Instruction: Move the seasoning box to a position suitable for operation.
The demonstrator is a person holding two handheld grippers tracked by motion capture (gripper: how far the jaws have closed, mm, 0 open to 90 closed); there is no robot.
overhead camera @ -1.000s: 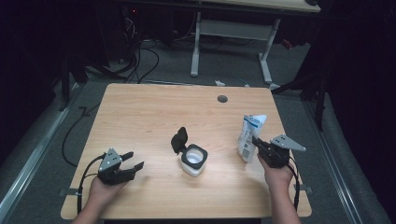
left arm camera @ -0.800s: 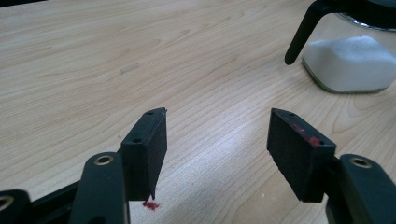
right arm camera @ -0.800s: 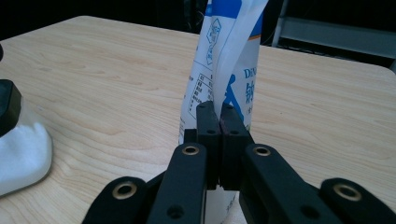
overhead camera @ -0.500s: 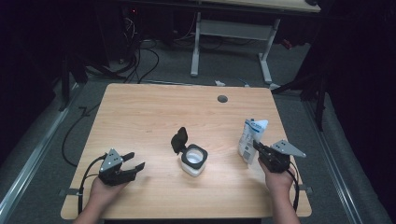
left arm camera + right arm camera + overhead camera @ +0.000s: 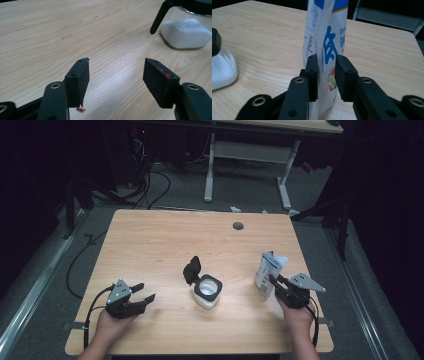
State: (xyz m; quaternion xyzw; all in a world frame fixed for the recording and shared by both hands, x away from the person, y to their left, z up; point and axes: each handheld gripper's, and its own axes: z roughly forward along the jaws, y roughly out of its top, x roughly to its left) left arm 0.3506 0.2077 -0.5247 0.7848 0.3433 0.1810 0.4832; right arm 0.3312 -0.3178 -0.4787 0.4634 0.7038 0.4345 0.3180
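Between right hand-held gripper [image 5: 326,75] just-opening jaws: pouch [image 5: 328,32], top cropped; left hand-held gripper [image 5: 116,80] open.

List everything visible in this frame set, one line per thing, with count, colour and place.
Table: one, light wood, centre of the high view.
Jar: one, clear with white contents, black flip lid open, middle of the table near the front.
Pouch: one, white with blue print, upright at the table's right front.
Cable port: one, grey, far side of the table.
Desk frame: one, white legs, on the floor behind the table.
Left gripper: one, black, jaws open with nothing between them, left front.
Right gripper: one, black, jaws just been opening, the pouch's edge between them with a gap at one pad.
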